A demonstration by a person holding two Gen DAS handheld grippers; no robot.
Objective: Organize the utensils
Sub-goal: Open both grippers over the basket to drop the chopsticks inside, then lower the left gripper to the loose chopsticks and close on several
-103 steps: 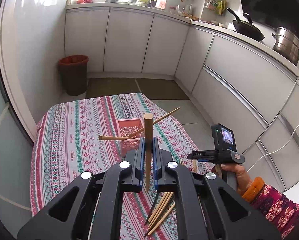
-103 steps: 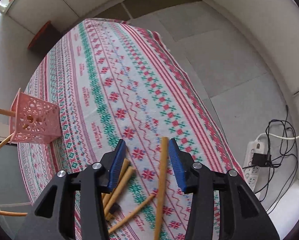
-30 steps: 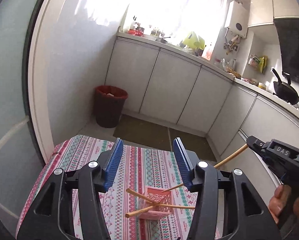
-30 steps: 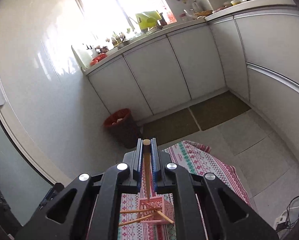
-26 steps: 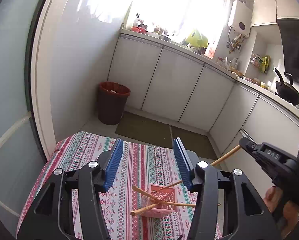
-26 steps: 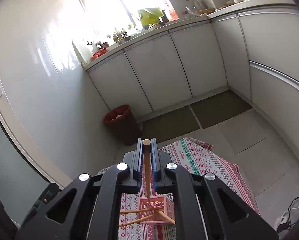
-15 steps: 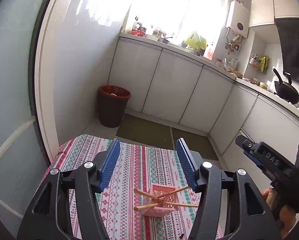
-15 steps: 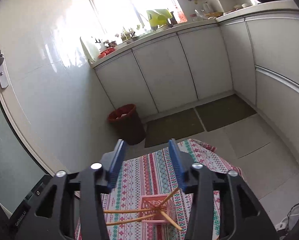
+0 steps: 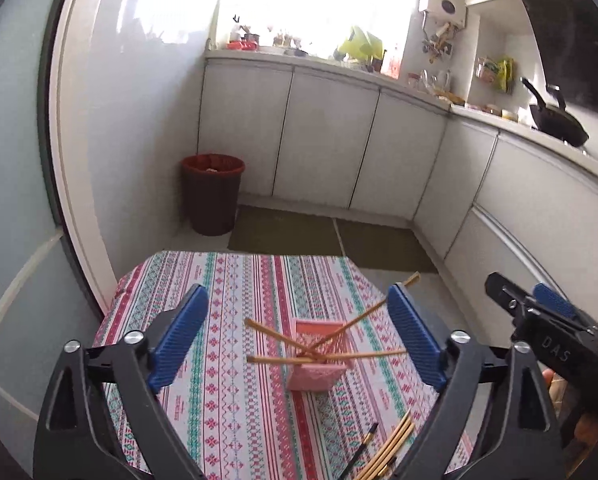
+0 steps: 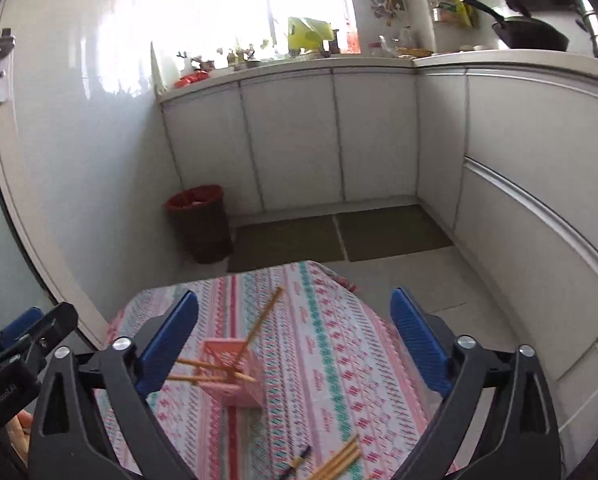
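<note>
Nearest, at the table's front edge, a loose bundle of wooden chopsticks (image 9: pixel 391 450) lies flat on the patterned tablecloth (image 9: pixel 235 412), beside a dark-tipped one. They sit below both grippers and toward the right of each view, their long axes running diagonally away toward the upper right. The left gripper (image 9: pixel 297 342) is opening, nothing between its blue pads. The right gripper (image 10: pixel 295 344) is opening too, likewise empty. Seen from the left wrist, the right gripper stands off to the right; I judge it slightly nearer the bundle, so it is the likelier hand for the next pick, dropping down and back with its jaws set across the sticks.

Farther on, mid-table, the pink perforated basket (image 9: pixel 319 372) holds several chopsticks (image 9: pixel 363 314), crossed and leaning out over its rim. Beyond stand a red bin (image 9: pixel 212 194) and the white cabinets (image 9: pixel 327 140).
</note>
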